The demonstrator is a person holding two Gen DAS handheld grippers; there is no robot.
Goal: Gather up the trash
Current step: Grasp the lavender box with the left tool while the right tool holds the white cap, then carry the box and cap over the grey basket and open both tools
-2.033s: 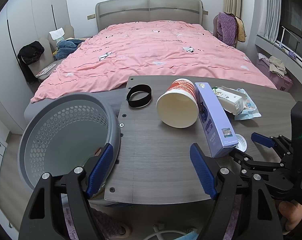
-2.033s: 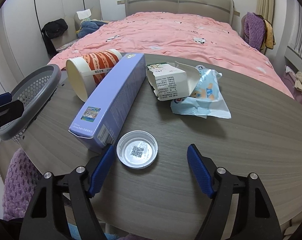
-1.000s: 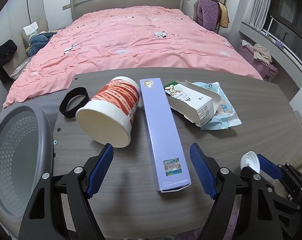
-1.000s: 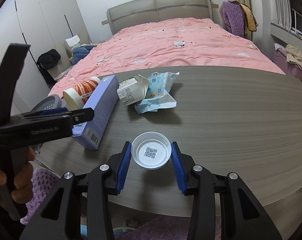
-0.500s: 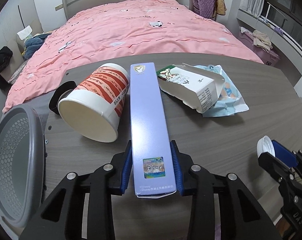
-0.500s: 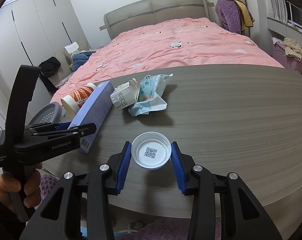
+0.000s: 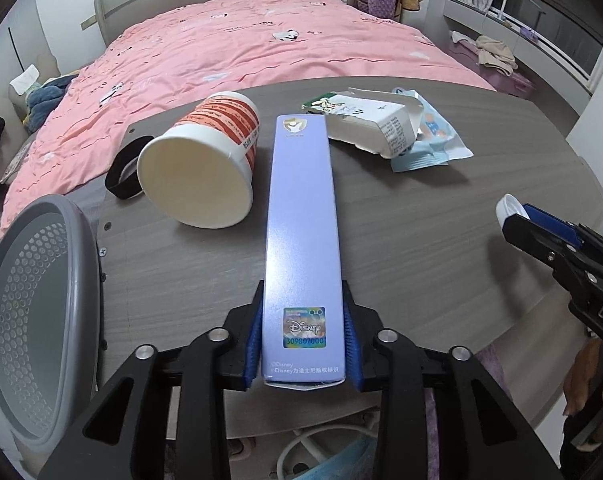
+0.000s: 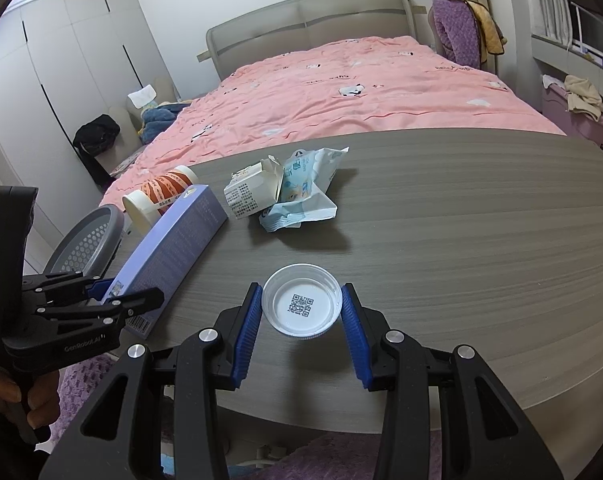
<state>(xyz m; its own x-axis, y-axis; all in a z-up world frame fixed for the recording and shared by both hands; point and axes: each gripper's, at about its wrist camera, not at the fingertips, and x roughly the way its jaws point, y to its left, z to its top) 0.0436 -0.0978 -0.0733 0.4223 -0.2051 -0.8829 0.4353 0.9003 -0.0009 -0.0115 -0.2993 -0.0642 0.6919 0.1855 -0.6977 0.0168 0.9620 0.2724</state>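
A: What is held at this moment?

B: The long lavender box (image 7: 301,220) is clamped at its near end by the left gripper (image 7: 301,336), the blue pads pressed against its two long sides. The rest of the box reaches forward over the table (image 7: 421,248), and whether its far end rests on the wood cannot be told. The white plastic lid (image 8: 301,300) is pinched across its rim by the right gripper (image 8: 301,312), open side up.

A: And where is the trash to be taken?

B: The grey perforated basket (image 7: 33,300) is seen just off the table's left edge, beside the tipped paper cup (image 7: 201,168).

A: How is the box best carried there?

B: Since it is gripped only at one end, a long lever is formed; the grip should probably be kept firm and the swing to the left made slowly, so the far end is not dragged into the cup. The box is likely best lowered end-first into the basket before the fingers are opened.

A: And the lid?

B: It is held by a thin rim, so it should be kept level. The torn carton (image 7: 365,124) and the blue wrapper (image 7: 433,144) are left for later.
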